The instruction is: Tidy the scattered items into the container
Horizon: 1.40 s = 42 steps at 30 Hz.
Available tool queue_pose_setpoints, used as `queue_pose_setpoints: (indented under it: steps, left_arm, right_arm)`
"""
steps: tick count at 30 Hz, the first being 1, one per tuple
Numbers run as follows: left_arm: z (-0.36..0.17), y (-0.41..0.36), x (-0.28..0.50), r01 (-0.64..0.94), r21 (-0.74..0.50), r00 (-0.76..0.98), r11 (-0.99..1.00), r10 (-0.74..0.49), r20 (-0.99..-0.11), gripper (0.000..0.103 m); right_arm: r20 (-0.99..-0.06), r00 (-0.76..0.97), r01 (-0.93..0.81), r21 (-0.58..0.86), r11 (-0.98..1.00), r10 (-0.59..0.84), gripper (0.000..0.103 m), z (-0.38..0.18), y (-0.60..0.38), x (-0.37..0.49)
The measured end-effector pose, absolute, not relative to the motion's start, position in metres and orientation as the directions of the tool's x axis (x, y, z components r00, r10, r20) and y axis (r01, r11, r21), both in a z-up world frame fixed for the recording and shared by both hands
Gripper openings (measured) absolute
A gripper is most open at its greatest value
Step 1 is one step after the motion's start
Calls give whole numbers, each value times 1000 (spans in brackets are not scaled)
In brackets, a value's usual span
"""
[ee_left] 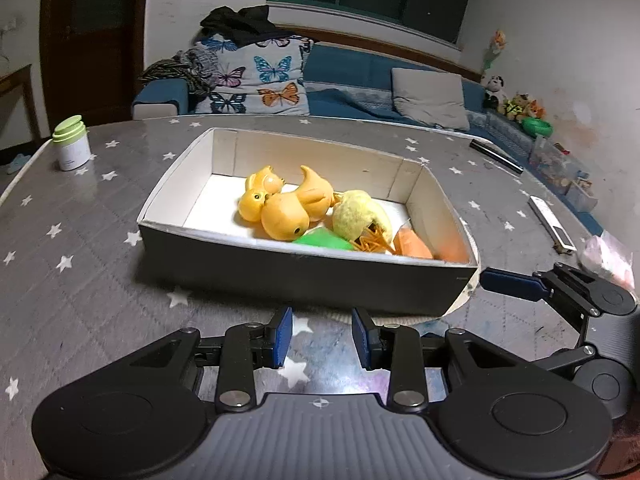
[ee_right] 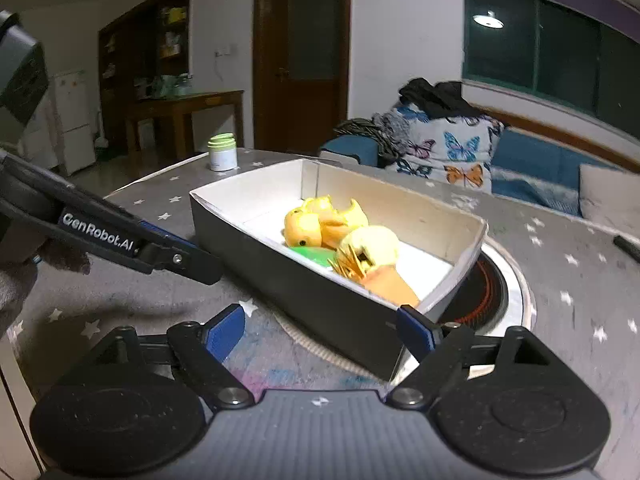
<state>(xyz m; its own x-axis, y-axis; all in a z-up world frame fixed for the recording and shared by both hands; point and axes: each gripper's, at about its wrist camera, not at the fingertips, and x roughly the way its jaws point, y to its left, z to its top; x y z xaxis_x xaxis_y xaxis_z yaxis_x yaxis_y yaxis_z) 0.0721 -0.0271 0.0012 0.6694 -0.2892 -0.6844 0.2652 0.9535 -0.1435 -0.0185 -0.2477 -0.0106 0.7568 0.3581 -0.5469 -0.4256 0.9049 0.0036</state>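
A grey box with a white inside [ee_left: 304,276] [ee_right: 280,268] stands on the star-patterned table. In it lie orange duck toys [ee_left: 280,204] [ee_right: 316,224], a yellow fuzzy chick [ee_left: 360,214] [ee_right: 372,246], a green piece [ee_left: 320,239] [ee_right: 312,256] and an orange piece [ee_left: 414,245] [ee_right: 390,284]. My left gripper [ee_left: 322,336] is open and empty, just in front of the box's near wall. My right gripper [ee_right: 320,328] is open wide and empty, at the box's near right corner; one of its fingers [ee_left: 508,282] shows in the left wrist view.
A white jar with a green lid [ee_left: 71,144] [ee_right: 222,153] stands at the table's far left. A white remote [ee_left: 552,222] and a black stick [ee_left: 496,156] lie at the right. A round stove ring [ee_right: 492,292] sits under the box. A sofa [ee_left: 360,88] lies behind.
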Motion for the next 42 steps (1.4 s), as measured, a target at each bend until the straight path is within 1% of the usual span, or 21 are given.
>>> queue_pose_setpoints:
  steps: [1,2,7,10,15,26,42]
  left_arm:
    - [0,-28,70,258,-134,673,957,-278,-685,36]
    - [-1,-29,68,253,-126,675,959,-269,-687,36]
    - [-7,-33,61,242,-117,677,963,-254,-691,36]
    - [-10,-33,59,233,-124,674,965,-252,-695,36]
    - [-14,-34,54,220,-117,674,968,-238,-699,36]
    - [-25,-29,39,179,-113,675,977,-206,-709,36]
    - [-30,-25,23,133,-99,698,986,-165,-697,36]
  right_arm:
    - [-549,757,-416,14,909,355,93,-12,-248,-19]
    - [-549,759,-404,22,915,349,95,-14,-248,-20]
    - [-553,763,-361,65,930,335,97,-20,-250,-23]
    - [-553,771,-345,54,937,316,103,-22,-249,-26]
    - [-554,782,-321,38,946,287,103,-26,-247,-31]
    - [-579,765,-317,42,947,282,103,-35,-238,-37]
    - [-599,751,-308,54,950,277,103,-42,-232,-47]
